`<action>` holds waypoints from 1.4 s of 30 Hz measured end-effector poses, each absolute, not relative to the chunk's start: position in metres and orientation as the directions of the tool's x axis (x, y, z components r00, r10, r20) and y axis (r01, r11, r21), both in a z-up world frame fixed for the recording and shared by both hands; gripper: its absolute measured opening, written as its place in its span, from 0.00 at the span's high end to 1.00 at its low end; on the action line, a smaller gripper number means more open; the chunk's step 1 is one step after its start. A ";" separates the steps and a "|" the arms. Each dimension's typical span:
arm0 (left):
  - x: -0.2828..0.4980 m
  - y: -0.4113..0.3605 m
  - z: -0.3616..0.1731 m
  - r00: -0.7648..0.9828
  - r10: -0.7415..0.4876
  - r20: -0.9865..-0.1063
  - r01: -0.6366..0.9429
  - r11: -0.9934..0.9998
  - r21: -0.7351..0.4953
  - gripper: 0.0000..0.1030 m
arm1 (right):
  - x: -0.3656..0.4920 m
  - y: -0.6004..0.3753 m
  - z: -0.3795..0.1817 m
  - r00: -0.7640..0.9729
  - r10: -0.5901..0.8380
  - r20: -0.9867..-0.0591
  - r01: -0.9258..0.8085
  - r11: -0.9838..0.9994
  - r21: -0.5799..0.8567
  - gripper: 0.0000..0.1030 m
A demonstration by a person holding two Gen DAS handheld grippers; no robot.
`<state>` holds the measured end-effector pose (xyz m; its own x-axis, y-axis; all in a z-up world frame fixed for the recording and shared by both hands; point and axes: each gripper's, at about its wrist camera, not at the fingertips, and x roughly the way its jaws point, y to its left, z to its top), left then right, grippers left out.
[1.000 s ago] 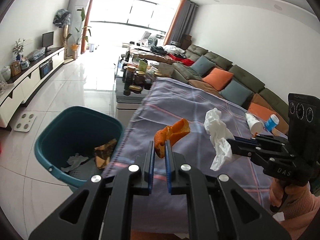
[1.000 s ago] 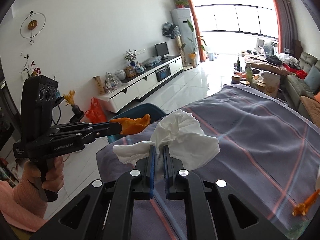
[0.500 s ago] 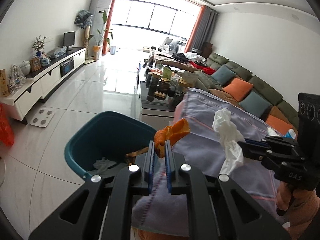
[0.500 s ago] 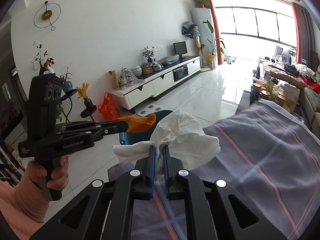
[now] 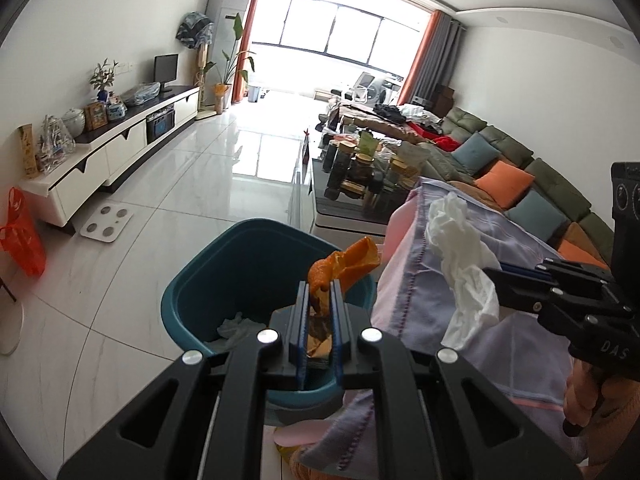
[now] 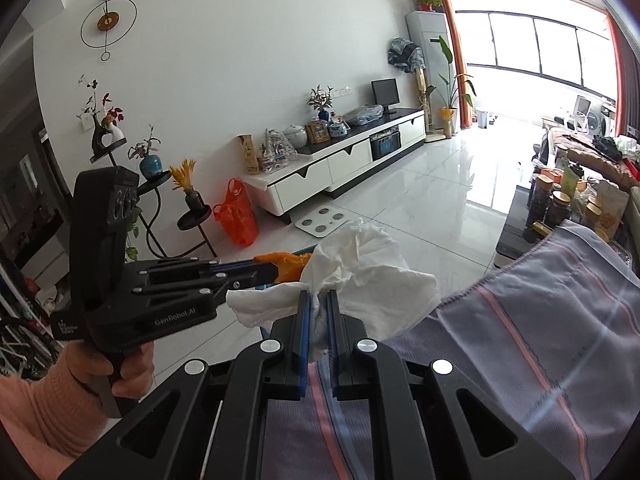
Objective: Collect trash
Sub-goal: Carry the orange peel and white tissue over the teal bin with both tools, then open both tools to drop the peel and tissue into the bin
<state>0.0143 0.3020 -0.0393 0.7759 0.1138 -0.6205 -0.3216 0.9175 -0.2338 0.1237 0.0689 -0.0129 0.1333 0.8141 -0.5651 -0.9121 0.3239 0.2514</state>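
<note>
My left gripper [image 5: 320, 292] is shut on an orange peel [image 5: 344, 264] and holds it above the teal trash bin [image 5: 192, 292] on the floor. The bin holds crumpled paper and a brown wrapper. My right gripper [image 6: 318, 300] is shut on a crumpled white tissue [image 6: 360, 268] and holds it over the table's left edge, just right of the bin. The tissue also shows in the left wrist view [image 5: 460, 264], as does the right gripper [image 5: 496, 276]. The left gripper with the peel shows in the right wrist view [image 6: 276, 270].
A table with a purple striped cloth [image 6: 540, 340] is at the right. A low coffee table with jars [image 5: 360, 176] stands behind the bin. A sofa [image 5: 520, 176] runs along the right wall, a TV cabinet [image 5: 120, 148] along the left. An orange bag [image 5: 20, 236] and a white scale [image 5: 106, 224] lie on the floor.
Both grippers have moved left off the table toward the bin. The peel now hangs over the bin's opening and the tissue is at the table's edge. Both grips are unchanged.
</note>
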 end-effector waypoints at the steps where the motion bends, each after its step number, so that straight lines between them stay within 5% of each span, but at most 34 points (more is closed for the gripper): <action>1: 0.015 0.304 -0.041 0.773 0.117 -0.623 -0.327 0.915 -0.234 0.89 | 0.124 0.072 -0.014 0.130 0.813 -0.567 -0.912 0.323 0.253 0.92; 31: 0.047 0.340 -0.089 0.703 0.139 -0.698 -0.426 0.868 -0.256 0.89 | 0.164 0.148 -0.066 0.015 0.705 -0.709 -0.881 0.345 0.325 0.90; 42: 0.060 0.350 -0.105 0.670 0.137 -0.729 -0.466 0.842 -0.270 0.80 | 0.177 0.150 -0.079 -0.020 0.674 -0.739 -0.832 0.399 0.386 0.79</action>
<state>0.0599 0.3500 -0.1051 0.6702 0.1372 -0.7294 -0.4665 0.8423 -0.2702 0.1774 0.1499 -0.0788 -0.0195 0.6738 -0.7387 -0.8316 0.3992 0.3861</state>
